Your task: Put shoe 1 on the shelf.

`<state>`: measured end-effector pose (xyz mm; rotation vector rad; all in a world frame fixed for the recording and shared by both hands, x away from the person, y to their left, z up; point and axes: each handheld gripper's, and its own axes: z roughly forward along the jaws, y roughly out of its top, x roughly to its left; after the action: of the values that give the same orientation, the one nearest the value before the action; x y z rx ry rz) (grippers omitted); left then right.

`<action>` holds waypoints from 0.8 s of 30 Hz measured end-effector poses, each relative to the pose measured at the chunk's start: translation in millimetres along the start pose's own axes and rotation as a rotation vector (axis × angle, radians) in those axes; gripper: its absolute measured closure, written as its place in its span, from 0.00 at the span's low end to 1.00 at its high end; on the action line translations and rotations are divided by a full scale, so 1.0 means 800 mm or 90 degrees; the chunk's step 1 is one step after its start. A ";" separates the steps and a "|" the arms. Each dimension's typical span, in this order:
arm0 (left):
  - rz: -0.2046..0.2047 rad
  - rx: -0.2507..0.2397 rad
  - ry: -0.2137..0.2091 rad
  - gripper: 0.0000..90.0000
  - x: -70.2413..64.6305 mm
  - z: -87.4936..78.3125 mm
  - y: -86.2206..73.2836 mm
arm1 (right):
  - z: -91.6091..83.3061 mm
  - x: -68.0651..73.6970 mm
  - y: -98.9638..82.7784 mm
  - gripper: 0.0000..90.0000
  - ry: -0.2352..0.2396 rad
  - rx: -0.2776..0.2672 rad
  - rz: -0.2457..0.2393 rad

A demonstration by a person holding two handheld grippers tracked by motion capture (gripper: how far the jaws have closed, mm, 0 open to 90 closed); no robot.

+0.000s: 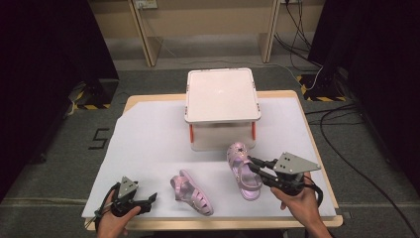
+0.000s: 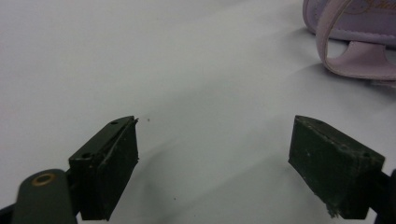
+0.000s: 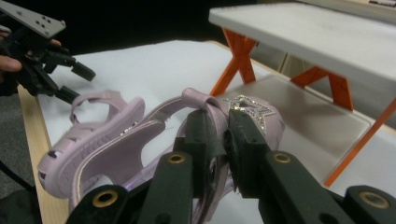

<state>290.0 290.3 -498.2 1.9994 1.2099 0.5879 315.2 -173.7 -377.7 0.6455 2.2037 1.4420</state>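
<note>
Two pink sandals lie on the white table cover. The right sandal (image 1: 241, 173), with a glittery star (image 3: 246, 110) on it, has its strap pinched between the jaws of my right gripper (image 1: 251, 164) (image 3: 223, 128), which is shut on it just in front of the white rack. The left sandal (image 1: 192, 193) (image 3: 88, 135) lies near the front edge, apart from both grippers. Left of that sandal, my left gripper (image 1: 151, 202) (image 2: 215, 154) stands open low over the bare cover, with nothing between its jaws. The sandal's heel strap (image 2: 355, 56) shows at the upper right of the left gripper view.
A white two-tier rack (image 1: 222, 94) on orange legs (image 3: 236, 56) stands at the table's middle back, its lower shelf (image 3: 299, 109) just behind the held sandal. The wooden table edge (image 1: 317, 148) runs close to my right hand. Cables lie on the floor at the right.
</note>
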 end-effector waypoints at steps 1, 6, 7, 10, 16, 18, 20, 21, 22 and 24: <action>0.000 0.000 0.001 0.17 0.000 0.000 0.000 | -0.001 -0.001 0.011 0.88 0.002 -0.011 -0.007; 0.001 0.002 0.001 0.17 0.000 0.000 0.000 | -0.002 -0.006 0.032 0.88 0.004 -0.022 -0.013; 0.001 0.002 0.001 0.17 0.001 0.000 0.000 | -0.002 -0.008 0.042 0.88 0.002 -0.031 -0.014; 0.002 0.003 0.000 0.17 0.000 0.000 0.000 | -0.002 -0.013 0.057 0.89 -0.003 -0.028 -0.017; 0.002 0.004 0.000 0.17 0.000 0.000 -0.001 | 0.003 -0.023 0.080 0.89 0.001 -0.045 -0.018; 0.002 0.005 0.001 0.17 0.001 0.000 -0.001 | 0.004 -0.026 0.089 0.89 0.004 -0.050 -0.015; 0.001 0.005 0.000 0.17 0.000 0.000 -0.001 | 0.007 -0.029 0.103 0.89 0.003 -0.057 -0.020; 0.002 0.006 0.000 0.17 0.000 0.000 -0.001 | 0.008 -0.030 0.108 0.89 0.003 -0.056 -0.020; 0.003 0.006 0.000 0.17 0.000 0.000 -0.001 | 0.010 -0.032 0.113 0.89 -0.001 -0.055 -0.027; 0.002 0.005 0.000 0.17 0.000 0.000 -0.001 | 0.013 -0.033 0.117 0.89 -0.003 -0.057 -0.029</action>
<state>289.8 290.6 -498.7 2.0084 1.2121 0.5854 356.6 -148.9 -292.1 0.5646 2.1229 1.5059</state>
